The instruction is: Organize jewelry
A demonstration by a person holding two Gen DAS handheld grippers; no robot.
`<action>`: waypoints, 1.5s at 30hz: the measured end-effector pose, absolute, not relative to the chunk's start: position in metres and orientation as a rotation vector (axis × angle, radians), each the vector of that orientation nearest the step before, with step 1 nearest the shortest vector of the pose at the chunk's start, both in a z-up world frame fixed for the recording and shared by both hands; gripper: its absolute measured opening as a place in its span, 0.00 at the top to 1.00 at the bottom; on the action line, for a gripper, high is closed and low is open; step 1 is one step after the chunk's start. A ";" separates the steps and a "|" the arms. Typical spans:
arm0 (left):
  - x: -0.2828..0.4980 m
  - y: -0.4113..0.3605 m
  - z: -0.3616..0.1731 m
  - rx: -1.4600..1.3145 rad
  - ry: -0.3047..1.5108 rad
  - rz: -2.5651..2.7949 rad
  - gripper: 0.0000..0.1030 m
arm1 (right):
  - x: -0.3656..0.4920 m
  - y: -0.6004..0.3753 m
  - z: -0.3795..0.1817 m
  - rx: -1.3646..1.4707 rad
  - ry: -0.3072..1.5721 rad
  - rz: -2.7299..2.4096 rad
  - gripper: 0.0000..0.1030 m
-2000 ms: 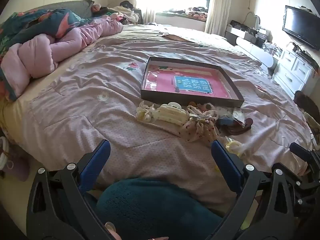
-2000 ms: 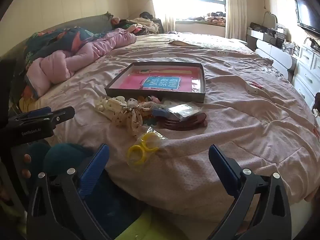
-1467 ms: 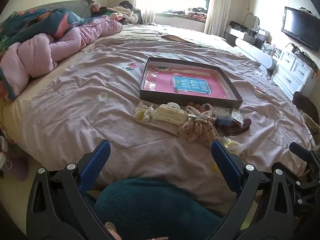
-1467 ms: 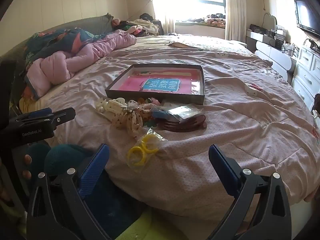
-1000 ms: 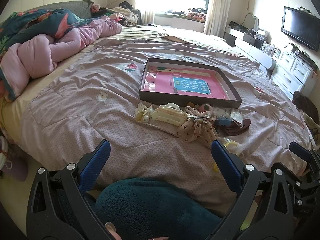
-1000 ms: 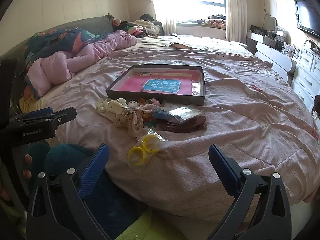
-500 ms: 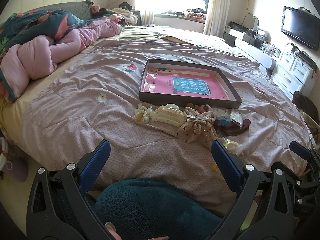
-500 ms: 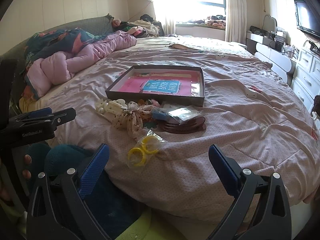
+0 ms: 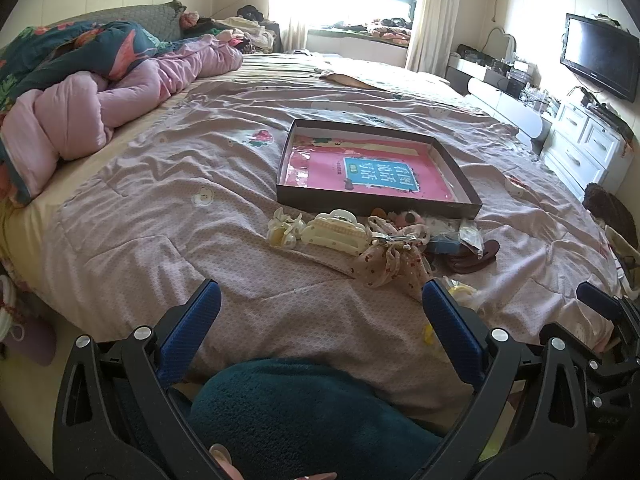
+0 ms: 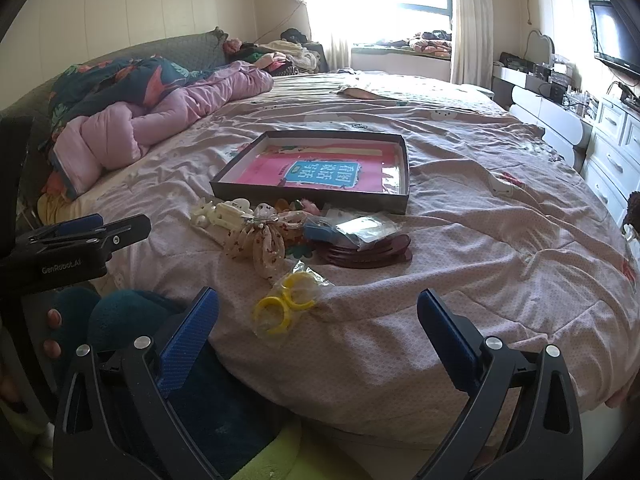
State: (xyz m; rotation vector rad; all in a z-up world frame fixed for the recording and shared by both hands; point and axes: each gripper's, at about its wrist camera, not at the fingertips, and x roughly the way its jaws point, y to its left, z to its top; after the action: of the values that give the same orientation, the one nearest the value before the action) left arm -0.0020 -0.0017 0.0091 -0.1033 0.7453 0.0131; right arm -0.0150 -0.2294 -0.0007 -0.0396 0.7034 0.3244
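Right wrist view shows the right hand-held gripper (image 10: 318, 320) with its blue-padded jaws spread wide and nothing between them, hanging at the near edge of the bed (image 10: 500, 216). The left hand-held gripper (image 9: 320, 314) is likewise wide apart and empty, low over a teal-clad knee (image 9: 304, 412). Nothing has gone into the dark shallow tray (image 10: 403, 168) yet; it sits mid-bed holding only a pink printed sheet (image 10: 320, 172). The jewelry pile lies just in front of the tray's near wall: a cream claw clip (image 9: 334, 232), a small pale clip (image 9: 282, 230) beside it, a floral fabric bow (image 10: 262, 240), dark red bangles (image 10: 366, 254) under a clear packet (image 10: 366, 226), and, nearest the right jaws, a bag of yellow rings (image 10: 290, 304). The sensible first pick seems to be that bag, since it lies apart from the heap and closest to hand. To do it well, come down with the jaws straddling the rings rather than loose plastic, which would likely slip or tear; pinch across both rings together so the bag does not swing. Press lightly, because the quilt gives and can bunch into the pads. Carry it over the tray wall and set it in a corner, leaving space for the bulkier clip and bow.
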 end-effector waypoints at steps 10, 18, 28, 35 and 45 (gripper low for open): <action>0.001 -0.001 0.010 -0.117 0.743 0.007 0.10 | -0.011 -0.225 -0.005 -0.051 0.720 0.337 0.06; 0.003 0.009 0.001 -0.149 0.756 -0.003 0.10 | -0.001 -0.214 -0.021 -0.075 0.774 0.379 0.06; 0.025 0.016 -0.010 -0.158 0.812 -0.030 0.10 | 0.023 -0.200 -0.049 -0.111 0.847 0.404 0.06; 0.057 0.005 -0.022 -0.146 0.865 -0.079 0.10 | 0.038 -0.196 -0.062 -0.126 0.871 0.409 0.06; 0.093 -0.014 -0.032 -0.130 0.913 -0.153 0.10 | 0.060 -0.193 -0.078 -0.116 0.871 0.410 0.07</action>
State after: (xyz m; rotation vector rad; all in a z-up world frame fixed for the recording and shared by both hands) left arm 0.0927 -0.0135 -0.0324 -0.1300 0.9129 -0.1532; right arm 0.0602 -0.1934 -0.0783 -0.1163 0.8706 0.4099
